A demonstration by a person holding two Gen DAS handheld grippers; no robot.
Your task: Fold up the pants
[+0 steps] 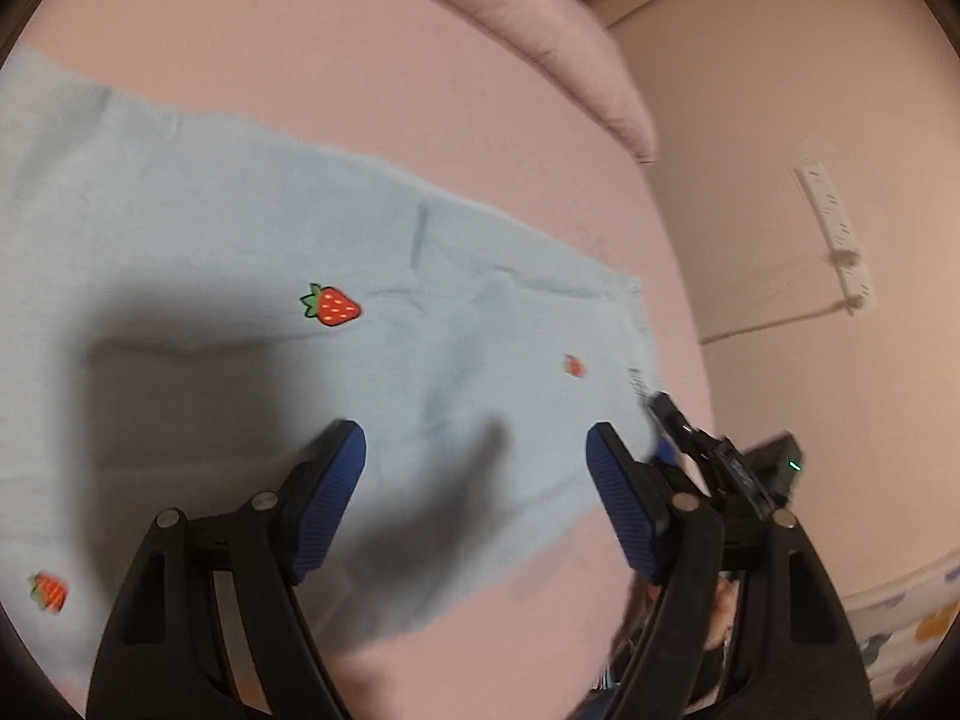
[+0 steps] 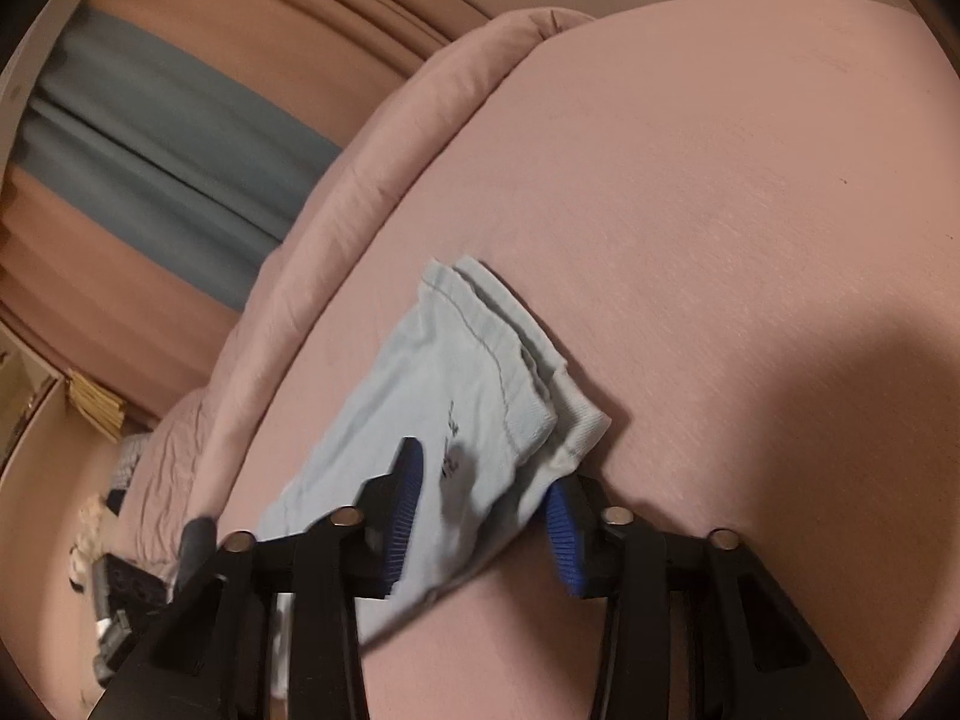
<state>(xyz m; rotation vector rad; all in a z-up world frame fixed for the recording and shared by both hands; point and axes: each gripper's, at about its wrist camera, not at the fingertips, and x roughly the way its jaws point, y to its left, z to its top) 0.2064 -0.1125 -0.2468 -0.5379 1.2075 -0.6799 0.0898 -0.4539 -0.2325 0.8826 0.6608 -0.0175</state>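
Left wrist view: I see the light blue pants lying flat on the pink bed.
Pants: they have little red strawberries on them, and one strawberry sits just past my left fingers.
Left gripper: my two blue fingers are spread wide apart over the pants and pinch nothing.
Shadow: a dark shadow falls on the pants by the left finger.
Pants hem: the end of the pants is near the right blue finger of this gripper, close to the bed's edge.
Right gripper, seen from the left: it is touching the hem corner of the pants.
Right wrist view: the right gripper has the pants between its fingers.
Right fingers: one blue finger is on top of the cloth and the other is under its edge. I cannot tell if they are squeezing it.
Cloth layers: the hem shows a few layers stacked, past the right fingers.
Beyond the pants: a pink blanket roll lies along the far side of the bed.
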